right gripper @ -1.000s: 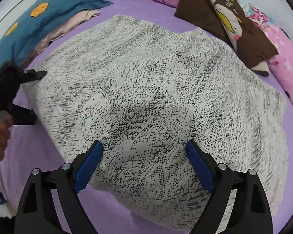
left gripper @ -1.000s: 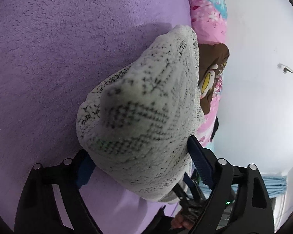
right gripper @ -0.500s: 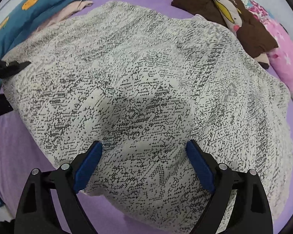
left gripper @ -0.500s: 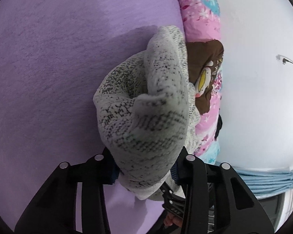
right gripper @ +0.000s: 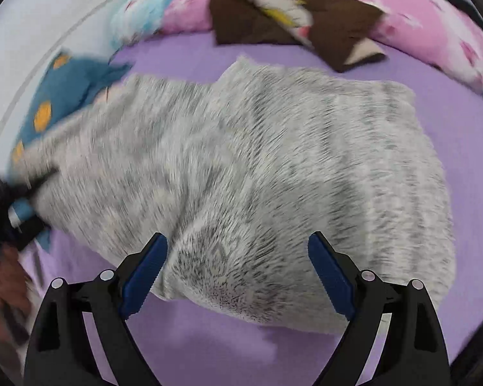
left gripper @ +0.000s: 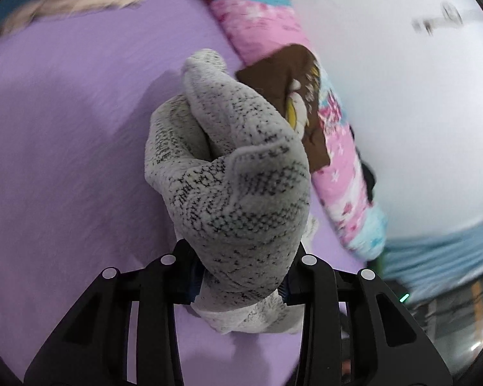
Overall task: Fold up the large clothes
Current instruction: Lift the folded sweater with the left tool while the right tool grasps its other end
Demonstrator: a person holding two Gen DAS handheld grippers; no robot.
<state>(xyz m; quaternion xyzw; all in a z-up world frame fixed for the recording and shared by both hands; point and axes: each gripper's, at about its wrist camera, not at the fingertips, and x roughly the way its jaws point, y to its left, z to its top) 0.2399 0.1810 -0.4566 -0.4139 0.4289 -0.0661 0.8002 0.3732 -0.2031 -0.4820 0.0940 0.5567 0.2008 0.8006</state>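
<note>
The left gripper (left gripper: 238, 276) is clamping a bunched corner of the grey knit garment (left gripper: 235, 186); its jaws have just been closing, and the cloth is filling the gap between them, spilling out above and below the pads. The bunch is standing up from the jaws in a thick fold, well clear of the purple sheet (left gripper: 64, 160) behind it. In the right wrist view this same gripper (right gripper: 16, 212) is showing at the far left edge, blurred, gripping the garment's left corner.

The right gripper (right gripper: 238, 273) is hovering with its jaws wide apart, blue pads either side of the garment's near edge and not pressing on it. That near edge is lying just ahead of the fingers, with bare sheet below it.

The garment (right gripper: 257, 177) is lying spread across the sheet, its right edge running straight down the right side and its far edge stopping short of the brown cloth (right gripper: 289, 13). A strip of open sheet is lying between them. A pink quilt (right gripper: 434, 32) is bordering the far and right side, and a blue pillow (right gripper: 58, 103) is touching the garment's far left corner. Open sheet is showing to the right of the garment and along the bottom. A hand (right gripper: 0, 280) is showing blurred at lower left.
</note>
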